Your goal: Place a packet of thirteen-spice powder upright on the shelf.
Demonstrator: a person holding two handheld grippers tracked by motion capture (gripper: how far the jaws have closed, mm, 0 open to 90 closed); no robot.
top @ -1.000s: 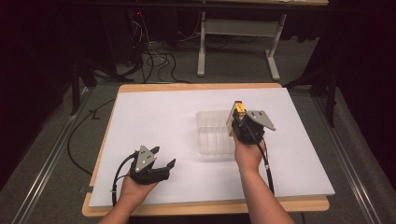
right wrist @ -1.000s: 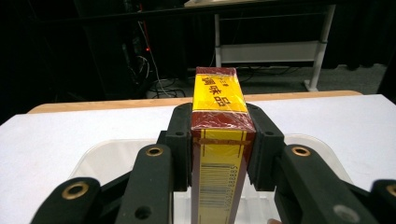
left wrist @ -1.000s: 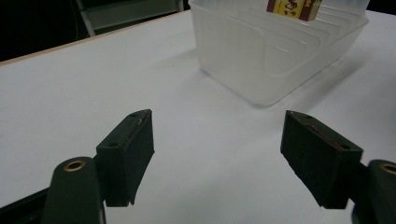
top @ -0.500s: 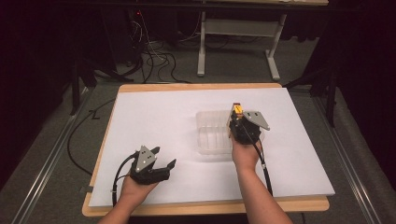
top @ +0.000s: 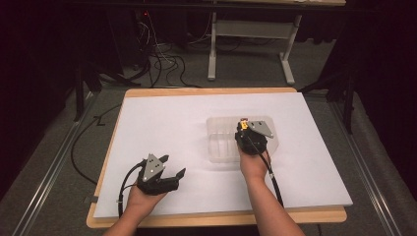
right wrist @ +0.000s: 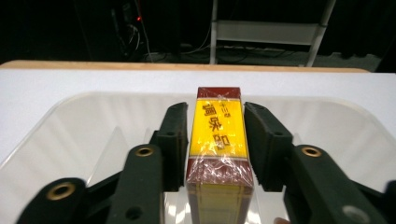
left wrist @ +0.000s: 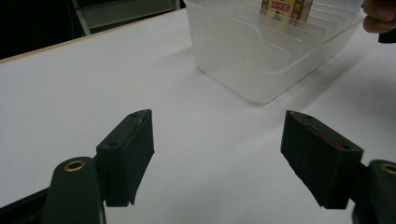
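On the left of the high view, the left gripper (top: 173,167) rests low over the white sheet (top: 162,128) that covers the wooden table (top: 216,217), held in the person's left hand (top: 140,200) near the table's front edge. Its jaws stand spread wide with nothing between them; in the left gripper view the two black pads (left wrist: 128,154) frame bare white surface, and the clear plastic bin (left wrist: 261,51) sits farther off, well apart from them. A black cable (top: 125,184) loops back from this gripper toward the wrist.

Toward the middle and right, the clear plastic bin (top: 219,145) lies on the sheet, its inside split by thin ribbed dividers. The right gripper (top: 242,127) reaches down into it from the near side, carried by the right hand (top: 253,164), with its grey three-cornered plate (top: 260,128) on top. Between its jaws stands a small box (right wrist: 219,140), yellow-faced with red ends and wrapped in clear film, upright inside the bin among the dividers. In the right gripper view a narrow gap shows on each side between the pads (right wrist: 175,140) and the box: the jaws have just been opening, and they now flank the box rather than squeeze it. The same box (left wrist: 287,9) peeks over the bin's far wall in the left gripper view
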